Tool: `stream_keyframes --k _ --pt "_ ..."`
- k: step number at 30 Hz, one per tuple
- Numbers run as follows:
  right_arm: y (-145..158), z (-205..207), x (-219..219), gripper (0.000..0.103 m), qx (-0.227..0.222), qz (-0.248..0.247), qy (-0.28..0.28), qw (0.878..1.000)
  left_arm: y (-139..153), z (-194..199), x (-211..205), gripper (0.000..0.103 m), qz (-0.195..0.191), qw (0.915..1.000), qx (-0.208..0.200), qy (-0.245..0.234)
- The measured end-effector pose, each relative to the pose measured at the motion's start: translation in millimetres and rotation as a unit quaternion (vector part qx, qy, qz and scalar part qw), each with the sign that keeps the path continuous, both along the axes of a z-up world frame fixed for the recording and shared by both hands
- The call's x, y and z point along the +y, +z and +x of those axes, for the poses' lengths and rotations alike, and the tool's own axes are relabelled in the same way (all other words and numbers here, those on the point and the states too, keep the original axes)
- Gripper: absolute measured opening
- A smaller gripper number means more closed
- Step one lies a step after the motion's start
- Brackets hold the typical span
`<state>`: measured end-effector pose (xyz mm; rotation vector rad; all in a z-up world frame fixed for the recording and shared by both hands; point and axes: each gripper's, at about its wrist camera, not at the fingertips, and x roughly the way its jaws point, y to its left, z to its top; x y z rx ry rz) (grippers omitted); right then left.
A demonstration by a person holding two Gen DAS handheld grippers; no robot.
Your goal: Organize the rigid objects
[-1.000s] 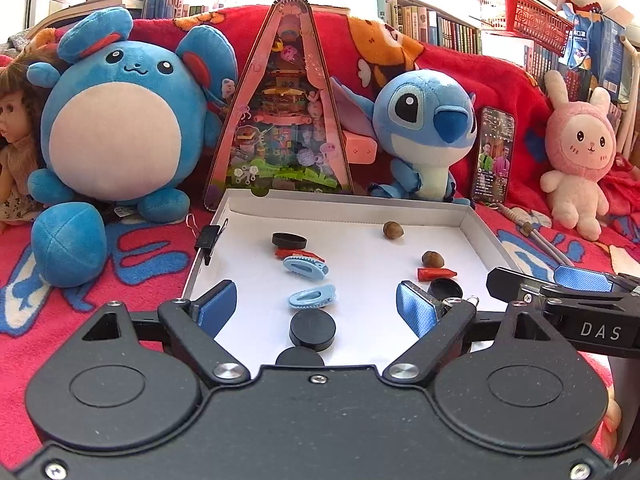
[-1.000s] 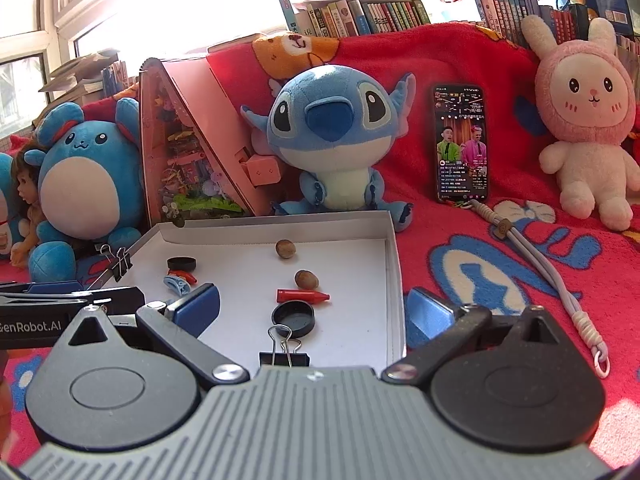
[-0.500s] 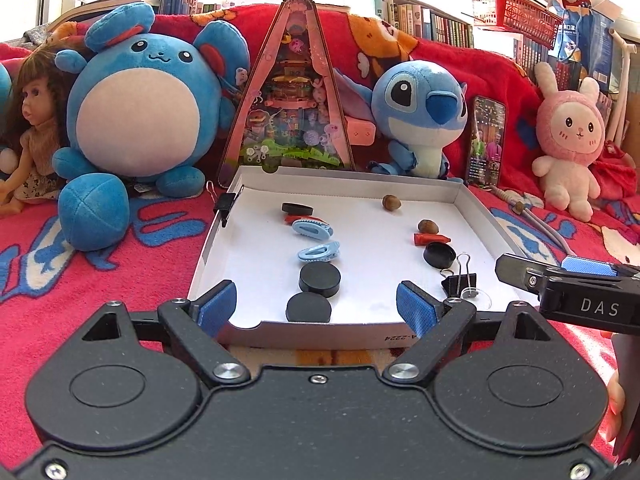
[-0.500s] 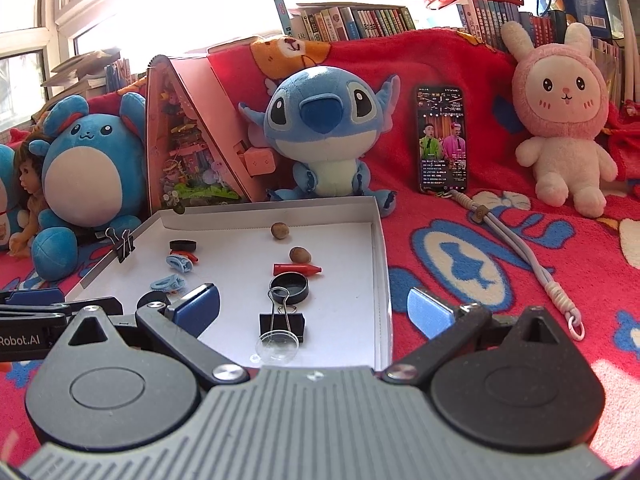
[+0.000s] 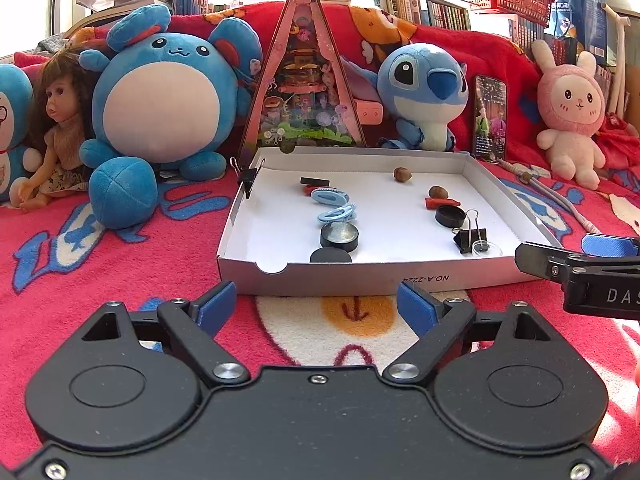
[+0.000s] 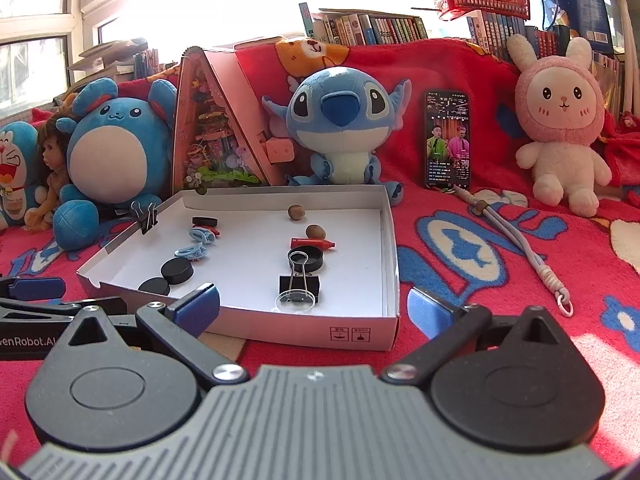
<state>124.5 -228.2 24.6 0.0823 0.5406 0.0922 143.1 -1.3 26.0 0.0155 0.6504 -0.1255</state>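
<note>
Both the left hand-held gripper (image 5: 316,304) and the right hand-held gripper (image 6: 314,304) are hanging released and empty, with the white tray (image 5: 360,278) lying just ahead of their fingertips.

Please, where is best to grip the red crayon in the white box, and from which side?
Probably grip the red crayon across its thin middle, coming from above. It lies flat, with the black cap close in front and a nut close behind, so jaws must slip between them.
</note>
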Motion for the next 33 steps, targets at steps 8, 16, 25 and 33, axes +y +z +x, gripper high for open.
stream_keyframes --k 8,16,25,33 --pt "-9.8 -3.6 -2.7 0.103 0.018 -0.007 -0.014 1.000 -13.1 -3.3 -3.0 0.088 0.016 0.9998 0.012 0.001" --pt "-20.4 -3.4 1.4 0.103 0.038 -0.016 -0.001 0.999 -25.2 2.8 -6.4 0.088 0.023 0.9990 0.033 0.019" --pt "-25.2 1.9 2.4 0.103 0.057 -0.007 -0.002 0.998 -31.0 5.2 -8.0 0.089 0.025 0.9987 0.033 0.029" --pt "-29.1 8.2 7.5 0.103 0.072 0.004 -0.007 0.997 -33.4 9.1 -11.2 0.092 0.032 0.9984 0.030 0.037"
